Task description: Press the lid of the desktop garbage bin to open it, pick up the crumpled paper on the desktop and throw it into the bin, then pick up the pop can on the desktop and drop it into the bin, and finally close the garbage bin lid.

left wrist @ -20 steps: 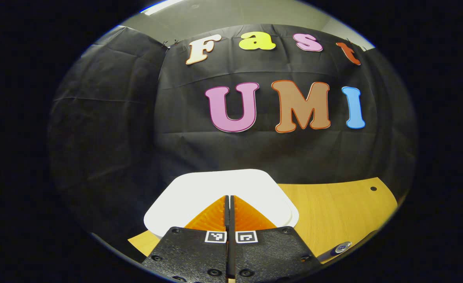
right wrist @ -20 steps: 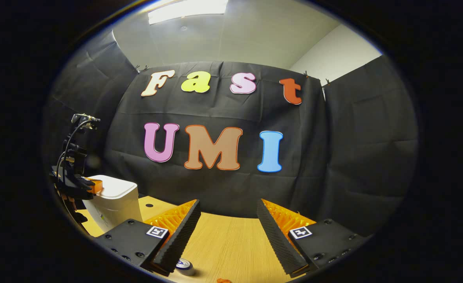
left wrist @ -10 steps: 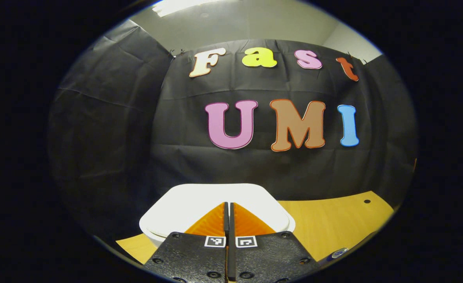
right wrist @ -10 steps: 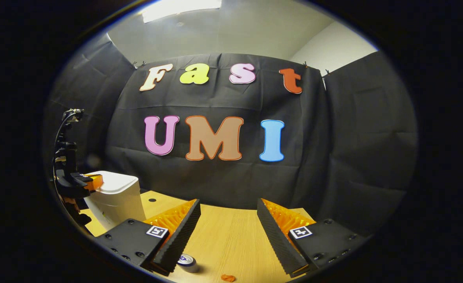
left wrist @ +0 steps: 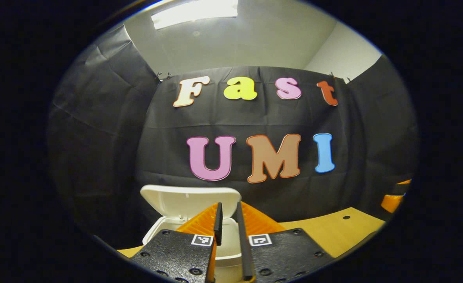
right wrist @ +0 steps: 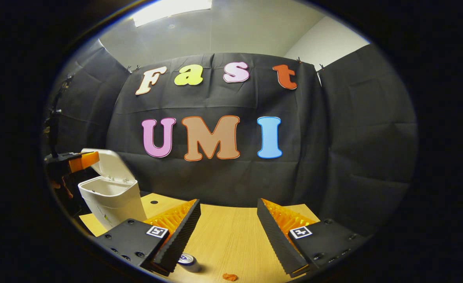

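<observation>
The white bin (right wrist: 111,196) stands at the table's left with its lid (right wrist: 109,163) flipped up; its opening faces upward. In the left gripper view the raised lid (left wrist: 190,200) stands behind the bin's rim (left wrist: 156,230). My left gripper (left wrist: 228,212) hovers just above the opening, fingers parted by a narrow gap, holding nothing; the right gripper view has it (right wrist: 83,159) beside the lid's top. My right gripper (right wrist: 228,204) is wide open over the table. Below it lie the pop can (right wrist: 188,262), on its side, and the small orange crumpled paper (right wrist: 229,277).
The wooden table (right wrist: 231,236) has a small round hole (right wrist: 151,202) right of the bin. Black cloth walls close the booth at the back and sides. An orange part of the right gripper (left wrist: 392,200) shows at the right edge of the left gripper view.
The bin's lid has sprung from flat to upright. My left gripper has lifted off it and its fingers have parted slightly. The right gripper has barely moved.
</observation>
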Tool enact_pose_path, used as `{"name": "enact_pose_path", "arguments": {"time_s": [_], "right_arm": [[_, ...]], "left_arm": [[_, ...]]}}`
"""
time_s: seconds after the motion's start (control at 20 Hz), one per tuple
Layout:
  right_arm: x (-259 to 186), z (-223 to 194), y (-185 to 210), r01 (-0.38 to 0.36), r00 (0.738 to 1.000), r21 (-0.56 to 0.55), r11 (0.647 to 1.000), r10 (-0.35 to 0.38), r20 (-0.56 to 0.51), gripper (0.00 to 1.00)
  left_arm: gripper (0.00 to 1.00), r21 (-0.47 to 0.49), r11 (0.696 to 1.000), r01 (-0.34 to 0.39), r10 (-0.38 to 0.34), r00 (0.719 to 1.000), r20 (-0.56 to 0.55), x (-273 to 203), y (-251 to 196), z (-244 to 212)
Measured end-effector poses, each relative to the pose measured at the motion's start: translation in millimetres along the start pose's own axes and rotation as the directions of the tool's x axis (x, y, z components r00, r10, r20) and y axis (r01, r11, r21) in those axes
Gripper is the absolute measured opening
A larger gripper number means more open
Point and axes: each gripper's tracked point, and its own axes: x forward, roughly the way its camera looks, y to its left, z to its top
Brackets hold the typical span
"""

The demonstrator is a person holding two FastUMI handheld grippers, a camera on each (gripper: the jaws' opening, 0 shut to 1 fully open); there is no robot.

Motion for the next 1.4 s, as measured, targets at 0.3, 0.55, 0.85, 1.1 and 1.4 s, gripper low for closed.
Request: {"name": "enact_pose_path", "arguments": {"time_s": [0.3, 0.55, 0.85, 1.1, 1.4], "right_arm": [[-2, -37, 1, -0.026, 0.996, 0.007, 1.0, 0.026, -0.088, 1.0], [-3, -103, 2, -0.043, 0.969, 0.015, 0.999, 0.045, -0.242, 0.96], [3, -200, -2, -0.046, 0.887, 0.016, 0.999, 0.049, -0.458, 0.97], [4, -254, 0, -0.068, 0.824, -0.04, 0.997, 0.034, -0.566, 0.97], [1, -310, -7, -0.079, 0.739, -0.094, 0.992, -0.005, -0.673, 0.97]], "left_arm": [[0.86, -0.003, 0.999, 0.05, -0.05, 0.999, 0.01, -32, -36, 3], [0.9, -0.027, 0.998, 0.061, -0.062, 0.997, -0.04, -49, -47, -12], [0.9, -0.011, 0.999, 0.037, -0.037, 0.998, -0.055, -59, -38, -12], [0.9, 0.035, 0.999, 0.001, 0.002, 0.998, -0.067, -62, -22, -12], [0.9, 0.061, 0.998, -0.035, 0.041, 0.995, -0.094, -62, -9, -19]]}}
